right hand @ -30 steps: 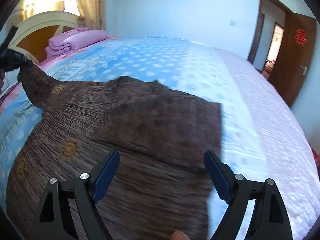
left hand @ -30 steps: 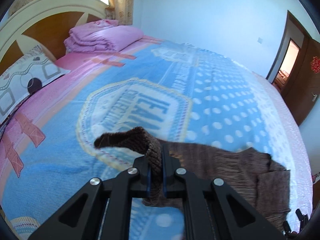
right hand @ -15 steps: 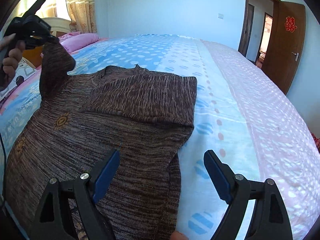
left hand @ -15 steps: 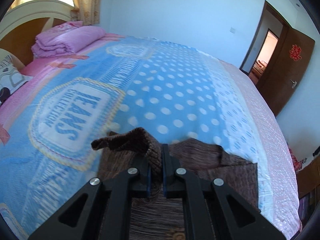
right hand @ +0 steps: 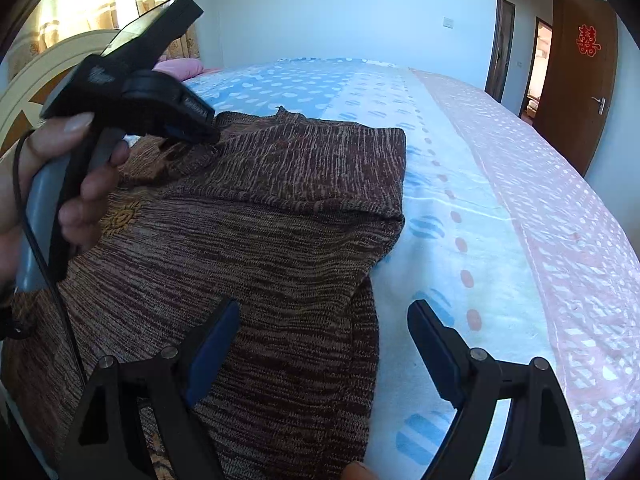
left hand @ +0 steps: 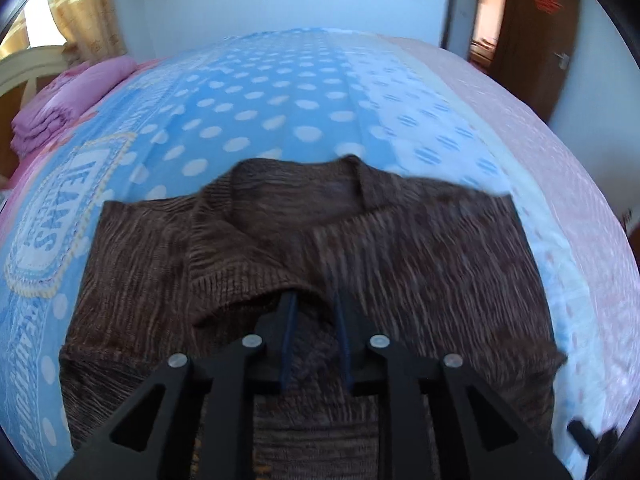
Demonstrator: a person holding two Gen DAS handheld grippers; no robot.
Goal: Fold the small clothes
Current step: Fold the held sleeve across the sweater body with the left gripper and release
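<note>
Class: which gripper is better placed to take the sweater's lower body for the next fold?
Probably right: the right gripper hangs open and empty over the sweater's lower right edge, while the left gripper sits farther up at the sleeve cuff.

On the blue bedspread [left hand: 280, 92], a cream-bordered badge [left hand: 56, 216] carries the word "JEANS" in big blue letters, seen sideways from the left wrist view; a smaller line beneath it is too blurred to read. More blue lettering [left hand: 30, 344] runs along the bedspread's near left edge, but I can't make it out. On the brown door [right hand: 580, 80] hangs a red paper double-happiness character, 囍 [right hand: 588, 40]. Nothing readable shows on the sweater.
</note>
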